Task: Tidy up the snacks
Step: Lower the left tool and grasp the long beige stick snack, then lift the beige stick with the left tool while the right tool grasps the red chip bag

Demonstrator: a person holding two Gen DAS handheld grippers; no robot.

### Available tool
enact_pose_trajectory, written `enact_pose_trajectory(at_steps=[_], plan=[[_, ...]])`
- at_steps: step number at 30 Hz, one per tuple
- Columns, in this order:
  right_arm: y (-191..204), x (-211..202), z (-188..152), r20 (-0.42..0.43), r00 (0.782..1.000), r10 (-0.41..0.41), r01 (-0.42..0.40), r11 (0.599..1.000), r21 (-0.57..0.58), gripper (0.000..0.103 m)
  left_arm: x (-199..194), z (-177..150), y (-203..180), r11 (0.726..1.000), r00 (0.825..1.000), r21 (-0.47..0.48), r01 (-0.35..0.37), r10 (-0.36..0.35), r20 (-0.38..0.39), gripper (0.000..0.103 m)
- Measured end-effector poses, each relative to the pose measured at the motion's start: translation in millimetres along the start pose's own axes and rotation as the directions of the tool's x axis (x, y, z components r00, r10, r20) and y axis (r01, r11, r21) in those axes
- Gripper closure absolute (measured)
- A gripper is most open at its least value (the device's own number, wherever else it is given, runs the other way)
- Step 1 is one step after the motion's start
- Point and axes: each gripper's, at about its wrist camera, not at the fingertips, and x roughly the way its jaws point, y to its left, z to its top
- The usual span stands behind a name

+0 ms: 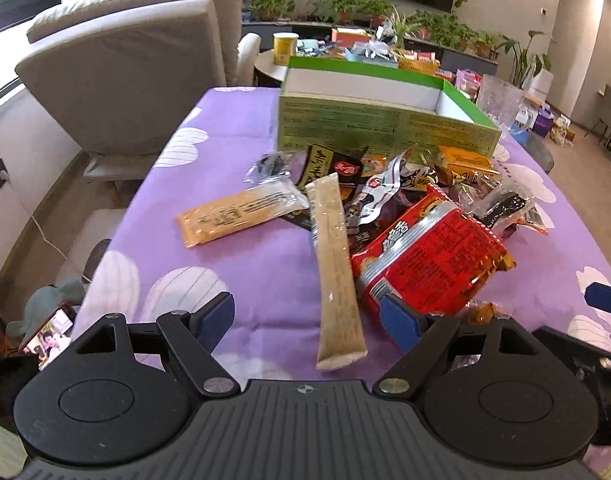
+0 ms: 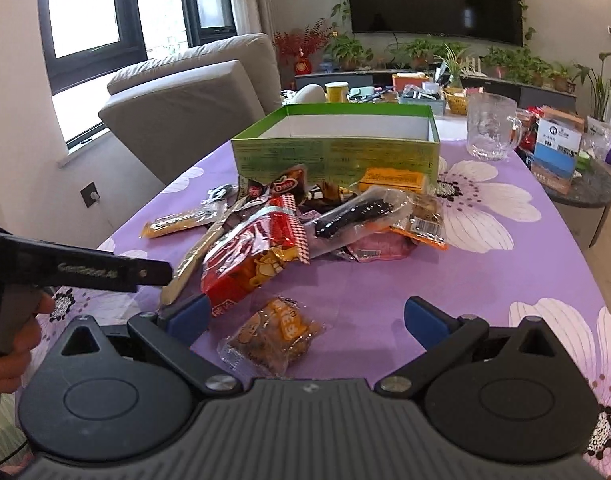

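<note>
The snacks lay in a loose heap (image 2: 325, 216) mid-table, just in front of the green box (image 2: 337, 156), which stood open w/ its white inside bare as far as I could see. Nearest the left gripper (image 1: 307, 322) was a long beige stick pack (image 1: 335, 268), lying lengthwise betw. its fingers but not touched by them; the fingers stood wide apart, gripping nothing. A 2nd tan pack (image 1: 235, 216) lay to the left of it, a bit apart from the heap, and a big red bag (image 1: 429, 256) sat right beside the stick pack, its near end just by the left gripper's right-hand finger. On the other side, a small clear packet w/ orange print (image 2: 271, 336) lay on its own, nearer than the heap, betw. the fingers of the right gripper (image 2: 307, 320), which were also spread wide and not pressing on it. The table (image 2: 385, 292) wore a purple cloth w/ white flowers. A glass mug (image 2: 491, 128) stood to the right of the box, near the far edge. A person's hand (image 2: 9, 344) held the left gripper's handle. Beyond the table: a grey sofa (image 1: 137, 64) and a row of potted plants (image 2: 425, 52).
</note>
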Motion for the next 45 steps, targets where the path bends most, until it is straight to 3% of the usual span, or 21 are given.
enact_pose_trajectory(at_steps=[2, 5, 7, 9, 13, 17, 21, 27, 30, 32, 34, 35, 40, 43, 45], plan=[[-2.9, 1.8, 0.8, -0.005, 1.0, -0.008, 0.008, 1.0, 0.01, 0.026, 9.7, 3.1, -4.9, 1.0, 1.0, 0.02, 0.002, -0.001, -0.023, 0.042], [-7.2, 2.4, 3.8, -0.005, 1.0, -0.012, 0.012, 1.0, 0.02, 0.026, 25.4, 1.7, -8.2, 0.999, 0.995, 0.025, 0.023, -0.02, -0.093, 0.057], [-9.0, 3.6, 7.3, 0.0, 1.0, -0.008, 0.008, 1.0, 0.021, 0.027, 28.3, -1.0, -7.2, 1.0, 0.997, 0.028, 0.014, -0.012, -0.076, 0.065], [-9.1, 6.4, 10.6, -0.002, 1.0, 0.007, -0.007, 1.0, 0.018, 0.027, 28.4, -1.2, -6.4, 0.999, 0.997, 0.042, 0.024, -0.021, -0.072, 0.084], [-3.9, 15.2, 17.0, -0.024, 0.998, 0.05, -0.05, 0.999, 0.022, 0.027, 23.5, -0.7, 6.0, 0.998, 0.996, -0.018, 0.066, -0.067, -0.064, 0.084], [11.2, 16.7, 21.7, -0.04, 0.995, 0.089, -0.091, 0.995, -0.038, 0.027, 9.4, -2.0, 6.9, 0.999, 0.999, 0.034, 0.041, -0.041, -0.007, 0.084], [25.7, 23.1, 25.4, -0.074, 0.991, 0.113, -0.12, 0.988, -0.094, 0.026, 0.4, 0.4, 7.3, 0.997, 0.998, 0.053, 0.058, -0.06, 0.028, 0.084], [25.0, 59.9, 23.9, -0.167, 0.985, -0.042, 0.023, 0.993, -0.113, 0.027, 0.0, -0.8, 10.9, 0.996, 0.997, 0.061, 0.067, -0.069, 0.029, 0.084], [-1.9, 60.3, 29.4, -0.121, 0.977, -0.175, 0.175, 0.984, -0.007, 0.027, -1.8, -4.8, 11.5, 0.995, 0.997, 0.066, 0.072, -0.075, 0.033, 0.084], [-21.7, 57.5, 33.0, -0.118, 0.954, -0.274, 0.282, 0.957, 0.063, 0.026, -1.4, -6.7, 10.1, 0.994, 0.996, 0.074, 0.083, -0.085, 0.032, 0.084], [-39.0, 53.5, 33.7, -0.125, 0.917, -0.379, 0.392, 0.914, 0.105, 0.026, -0.6, -9.1, 8.3, 0.993, 0.995, 0.079, 0.092, -0.095, 0.031, 0.084], [-45.6, 48.2, 33.6, -0.123, 0.913, -0.388, 0.403, 0.907, 0.127, 0.026, 0.1, -10.2, 7.3, 0.992, 0.994, 0.082, 0.099, -0.102, 0.028, 0.084], [-33.2, 21.5, 31.5, -0.082, 0.974, -0.21, 0.221, 0.962, 0.16, 0.026, 2.2, -17.1, 1.1, 0.983, 0.988, 0.102, 0.154, -0.155, 0.008, 0.084], [-11.4, 17.8, 31.8, -0.063, 0.984, -0.164, 0.168, 0.984, 0.064, 0.026, -0.6, -21.4, -2.6, 0.97, 0.977, 0.115, 0.214, -0.214, -0.016, 0.084], [0.7, 18.7, 31.7, -0.055, 0.984, -0.169, 0.171, 0.985, 0.029, 0.026, -3.5, -24.9, -7.4, 0.944, 0.952, 0.127, 0.305, -0.3, -0.056, 0.084]])
